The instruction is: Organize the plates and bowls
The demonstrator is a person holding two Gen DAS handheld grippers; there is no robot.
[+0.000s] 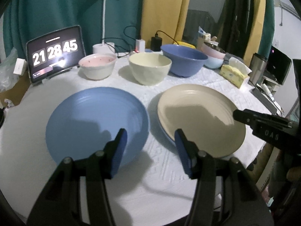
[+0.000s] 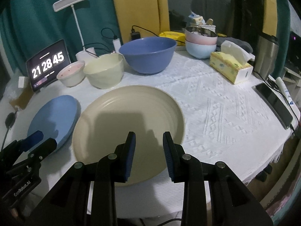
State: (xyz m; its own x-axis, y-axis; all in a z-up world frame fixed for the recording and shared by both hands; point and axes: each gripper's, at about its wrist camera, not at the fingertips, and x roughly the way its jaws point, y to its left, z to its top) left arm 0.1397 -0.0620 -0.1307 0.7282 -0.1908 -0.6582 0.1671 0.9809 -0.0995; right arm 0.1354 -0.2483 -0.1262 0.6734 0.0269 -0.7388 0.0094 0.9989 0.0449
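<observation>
A blue plate (image 1: pixel 94 120) and a beige plate (image 1: pixel 199 118) lie side by side on the white tablecloth; a blue rim shows under the beige plate's near edge. Behind them stand a pink-lined bowl (image 1: pixel 96 66), a cream bowl (image 1: pixel 150 67) and a large blue bowl (image 1: pixel 183 58). My left gripper (image 1: pixel 150 133) hovers open above the gap between the two plates, holding nothing. My right gripper (image 2: pixel 149 134) is open above the near part of the beige plate (image 2: pixel 128 116), with nothing between its blue pads. The blue plate (image 2: pixel 54 116) lies to its left.
Stacked pink and pale blue bowls (image 2: pixel 200 43) sit at the back right beside a tissue box (image 2: pixel 230 67) and a steel tumbler (image 2: pixel 265 56). A phone (image 2: pixel 274 105) lies near the right table edge. A tablet clock (image 1: pixel 54 53), a lamp (image 1: pixel 104 18) and cables line the back.
</observation>
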